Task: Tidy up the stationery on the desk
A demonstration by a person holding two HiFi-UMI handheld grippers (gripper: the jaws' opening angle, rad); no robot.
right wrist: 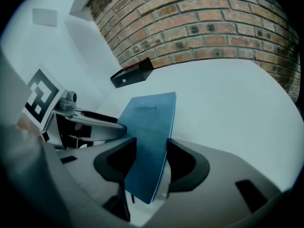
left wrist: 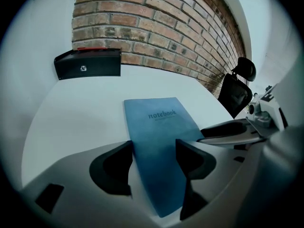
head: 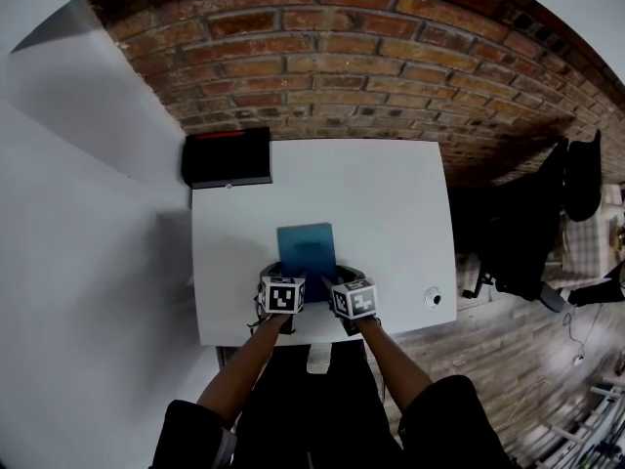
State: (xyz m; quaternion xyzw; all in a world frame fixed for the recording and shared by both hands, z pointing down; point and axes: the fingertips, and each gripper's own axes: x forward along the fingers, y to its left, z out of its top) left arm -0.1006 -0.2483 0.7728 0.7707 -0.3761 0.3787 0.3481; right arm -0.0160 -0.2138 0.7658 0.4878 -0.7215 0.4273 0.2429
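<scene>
"Gripping anything at the moment?"

"Yes, with both. My left hand-held gripper (left wrist: 154,152) has its jaws closed on the near end of the blue notebook (left wrist: 159,127). My right hand-held gripper (right wrist: 151,152) is clamped on the same near end, just beside the left one."

"How does the notebook sit?"

"It runs straight ahead from both sets of jaws, closed, with the printed cover facing up. From the right gripper view it looks tilted, its right edge raised. I cannot tell whether its far end touches the tabletop (head: 391,203)."

"What else is around you?"

"Well ahead of the left hand-held gripper and off to its left, a black case (head: 227,156) with a red strip along its top stands at the far corner of the tabletop, against the brick wall (head: 342,57). To the right of the right hand-held gripper, near the tabletop's edge, lies a small round white thing (head: 432,297); it is too small for me to tell what it is. Past that edge stands a black chair (head: 527,223)."

"And the two hand-held grippers themselves?"

"Side by side at the near edge, close together, both pointing at the wall."
</scene>
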